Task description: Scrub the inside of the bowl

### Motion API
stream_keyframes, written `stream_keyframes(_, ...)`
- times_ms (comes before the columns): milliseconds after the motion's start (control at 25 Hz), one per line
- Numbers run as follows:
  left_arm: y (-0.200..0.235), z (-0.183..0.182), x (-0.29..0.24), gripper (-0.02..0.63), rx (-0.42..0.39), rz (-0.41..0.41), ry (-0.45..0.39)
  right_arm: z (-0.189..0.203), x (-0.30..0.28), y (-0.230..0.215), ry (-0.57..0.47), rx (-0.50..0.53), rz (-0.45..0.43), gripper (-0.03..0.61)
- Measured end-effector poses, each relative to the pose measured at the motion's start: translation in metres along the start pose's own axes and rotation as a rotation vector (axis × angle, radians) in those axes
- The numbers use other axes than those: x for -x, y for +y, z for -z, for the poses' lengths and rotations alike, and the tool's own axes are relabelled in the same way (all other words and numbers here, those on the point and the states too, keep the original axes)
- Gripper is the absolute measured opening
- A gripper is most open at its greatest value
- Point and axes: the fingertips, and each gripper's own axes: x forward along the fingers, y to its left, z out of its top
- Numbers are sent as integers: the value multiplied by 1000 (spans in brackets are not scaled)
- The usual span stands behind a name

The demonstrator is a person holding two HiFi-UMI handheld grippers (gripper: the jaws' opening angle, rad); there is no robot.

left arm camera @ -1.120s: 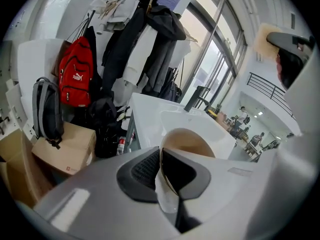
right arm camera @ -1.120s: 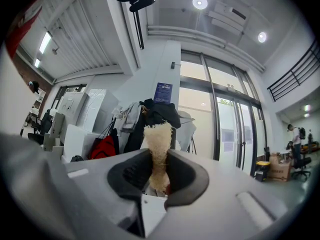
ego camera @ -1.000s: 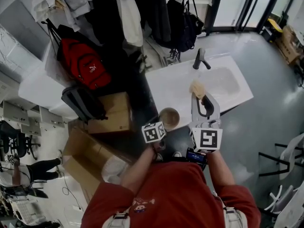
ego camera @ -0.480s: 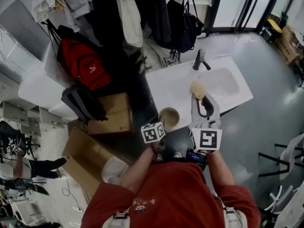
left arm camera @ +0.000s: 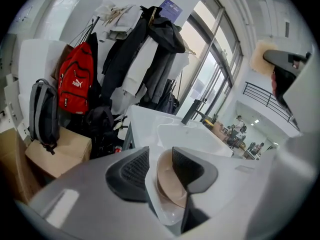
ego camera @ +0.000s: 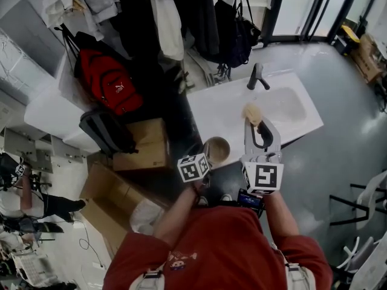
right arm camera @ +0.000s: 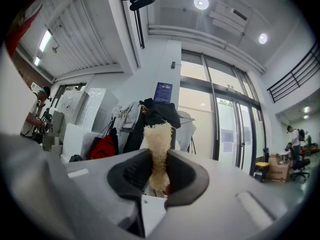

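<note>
A tan bowl point(ego camera: 216, 150) stands on the white counter point(ego camera: 211, 116) near its front left corner. My left gripper point(ego camera: 204, 159) is at the bowl's near rim. In the left gripper view its jaws have just been opening and straddle the rim of the bowl point(left arm camera: 167, 184), one jaw inside and one outside, with a gap showing. My right gripper point(ego camera: 253, 121) is held over the counter to the right of the bowl, shut on a cream fibrous scrubber point(ego camera: 251, 112). The scrubber point(right arm camera: 158, 149) sticks up from between the pads.
A sink basin point(ego camera: 284, 104) with a dark faucet point(ego camera: 257, 75) lies at the counter's right. Left of the counter are cardboard boxes point(ego camera: 142, 144), a grey backpack point(ego camera: 106, 130) and a red backpack point(ego camera: 109, 80). Coats point(ego camera: 181, 17) hang behind.
The left gripper's marker cube has shifted slightly left, away from the bowl. The bowl and the right gripper with the scrubber have stayed in place.
</note>
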Motion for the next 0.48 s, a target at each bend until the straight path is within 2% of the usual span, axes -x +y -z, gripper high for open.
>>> stream_keyframes(200, -1, -31, 14, 156, -25, -5, -82, -1, -1, -1, 0, -6, 4, 74)
stream_keyframes(480, -19, -95, 44, 156, -121, -6, -251, -4, -2, -1, -9, -15, 10, 74)
